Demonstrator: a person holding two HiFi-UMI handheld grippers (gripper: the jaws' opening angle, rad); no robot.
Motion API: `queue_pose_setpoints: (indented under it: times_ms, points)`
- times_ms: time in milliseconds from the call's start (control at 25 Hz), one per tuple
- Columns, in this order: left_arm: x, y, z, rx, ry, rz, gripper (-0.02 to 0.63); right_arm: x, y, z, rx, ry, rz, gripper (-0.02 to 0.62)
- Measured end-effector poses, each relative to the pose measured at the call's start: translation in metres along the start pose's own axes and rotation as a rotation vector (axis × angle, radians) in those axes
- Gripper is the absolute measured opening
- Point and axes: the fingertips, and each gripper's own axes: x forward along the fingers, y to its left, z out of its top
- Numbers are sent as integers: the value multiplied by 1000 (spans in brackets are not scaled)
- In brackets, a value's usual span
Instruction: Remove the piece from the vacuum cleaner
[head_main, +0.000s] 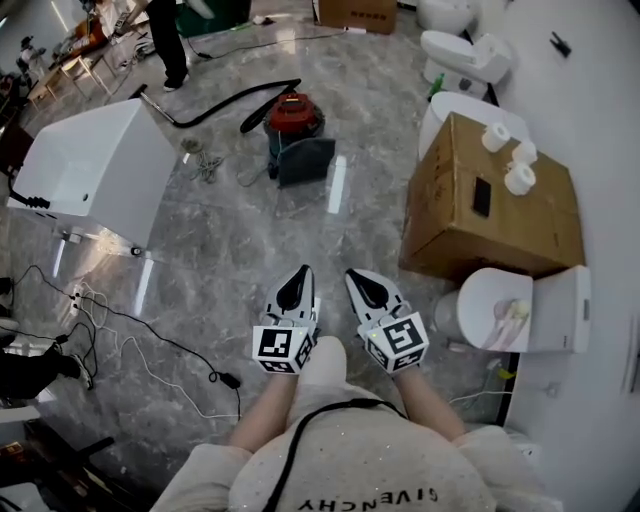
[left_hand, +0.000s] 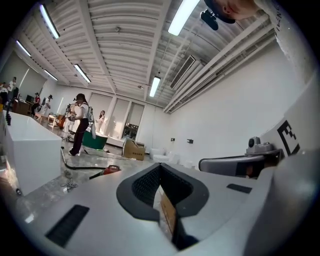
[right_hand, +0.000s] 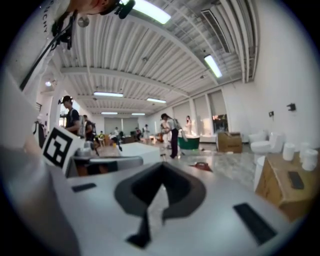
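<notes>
The vacuum cleaner (head_main: 295, 113) has a red lid and stands on the marble floor well ahead of me. A black hose (head_main: 215, 105) curves off to its left, and a dark piece (head_main: 303, 160) sits against its front. It shows small and far off in the left gripper view (left_hand: 111, 169) and the right gripper view (right_hand: 202, 165). My left gripper (head_main: 303, 269) and right gripper (head_main: 352, 274) hang side by side close to my body. Both are shut, hold nothing and are far from the vacuum. The left gripper (left_hand: 160, 166) and the right gripper (right_hand: 162, 165) show their jaws pressed together.
A white tub-like box (head_main: 95, 165) stands at the left. A cardboard box (head_main: 490, 210) with paper rolls sits on the right, with a toilet (head_main: 520, 310) beside it. Cables (head_main: 150, 350) trail on the floor at the left. A person (head_main: 165, 40) stands beyond the hose.
</notes>
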Motion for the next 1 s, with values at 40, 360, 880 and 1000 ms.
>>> queue_pose_setpoints:
  times_ms: [40, 360, 880, 1000]
  points:
    - [2, 0, 0, 0, -1, 2, 21, -1, -2, -1, -2, 3, -2, 14]
    - [42, -1, 1, 7, -20, 6, 21, 3, -33, 3, -35, 4, 7, 14]
    - [162, -7, -21, -14, 7, 82, 21, 52, -148, -2, -39, 44, 92, 14]
    - [190, -2, -18, -15, 1, 110, 21, 69, -172, 7, -59, 42, 127, 14]
